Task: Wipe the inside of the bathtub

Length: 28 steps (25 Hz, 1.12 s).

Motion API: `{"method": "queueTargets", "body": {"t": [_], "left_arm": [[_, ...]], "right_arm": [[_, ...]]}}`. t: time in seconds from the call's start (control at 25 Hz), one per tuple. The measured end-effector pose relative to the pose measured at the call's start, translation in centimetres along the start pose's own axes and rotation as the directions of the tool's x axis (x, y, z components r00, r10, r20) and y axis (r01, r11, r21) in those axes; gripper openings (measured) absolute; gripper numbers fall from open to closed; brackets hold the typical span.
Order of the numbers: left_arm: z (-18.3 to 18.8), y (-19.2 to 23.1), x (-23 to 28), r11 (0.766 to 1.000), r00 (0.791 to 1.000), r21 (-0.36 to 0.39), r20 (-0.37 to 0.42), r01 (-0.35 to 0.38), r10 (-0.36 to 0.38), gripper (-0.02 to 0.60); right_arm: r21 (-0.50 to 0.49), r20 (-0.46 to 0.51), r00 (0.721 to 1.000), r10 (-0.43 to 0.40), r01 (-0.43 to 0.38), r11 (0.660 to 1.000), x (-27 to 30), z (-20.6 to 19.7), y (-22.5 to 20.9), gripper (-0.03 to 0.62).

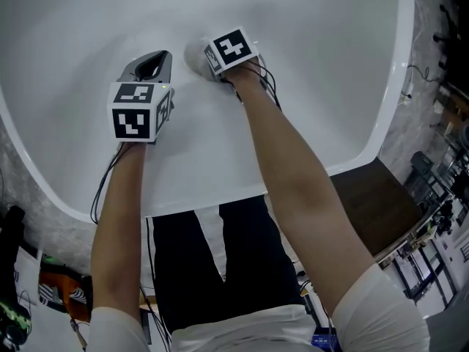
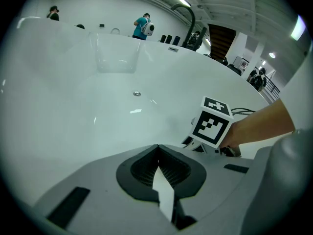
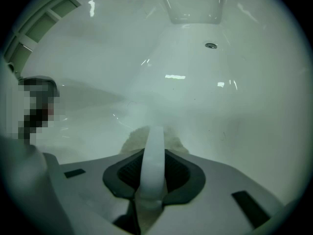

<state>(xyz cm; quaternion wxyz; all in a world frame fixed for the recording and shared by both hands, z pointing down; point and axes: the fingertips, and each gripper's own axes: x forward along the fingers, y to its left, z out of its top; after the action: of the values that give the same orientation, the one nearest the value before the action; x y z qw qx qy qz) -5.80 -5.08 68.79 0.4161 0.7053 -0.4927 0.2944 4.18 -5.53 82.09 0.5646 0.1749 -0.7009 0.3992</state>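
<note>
Fingers: your right gripper (image 3: pixel 154 131) clenches the strap (image 3: pixel 154 163) of the wiping pad (image 3: pixel 128 143); left gripper (image 2: pixel 157 148) closed, empty | step: wiping bathtub (image 3: pixel 230 111) inside | next: press down, sweep toward far drain (image 3: pixel 211 45).

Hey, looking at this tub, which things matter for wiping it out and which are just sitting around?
Part of the job:
bathtub
wiping pad on its white handle, clamped in the right gripper

Just about:
left gripper, shut with nothing in it
floor clutter
black faucet
people beyond the rim
</note>
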Motion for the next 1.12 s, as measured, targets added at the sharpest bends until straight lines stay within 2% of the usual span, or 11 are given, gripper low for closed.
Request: {"method": "queueTargets", "body": {"t": [0.52,0.8,0.96,1.12], "left_arm": [[1.9,-4.6,3.5,0.998,0.999,0.023,-0.005,0.052,-0.052,0.009],[2.9,-7.3,4.2,0.996,0.997,0.038,0.0,0.078,-0.078,0.009],[3.2,-8.5,4.4,0.995,0.996,0.048,-0.008,0.087,-0.086,0.009],[3.4,-9.3,3.6,0.994,0.996,0.058,-0.005,0.092,-0.092,0.009]], "right_arm": [[0.026,-0.022,0.998,-0.058,0.058,0.998,-2.8,-2.7,-6.0,0.095],[0.01,-0.057,0.987,-0.152,0.153,0.988,-4.4,-4.1,-8.9,0.094],[-0.039,-0.092,0.975,-0.205,0.202,0.979,-5.3,-4.7,-10.3,0.095],[-0.044,-0.097,0.969,-0.227,0.224,0.974,-6.3,-5.4,-10.8,0.095]]}}
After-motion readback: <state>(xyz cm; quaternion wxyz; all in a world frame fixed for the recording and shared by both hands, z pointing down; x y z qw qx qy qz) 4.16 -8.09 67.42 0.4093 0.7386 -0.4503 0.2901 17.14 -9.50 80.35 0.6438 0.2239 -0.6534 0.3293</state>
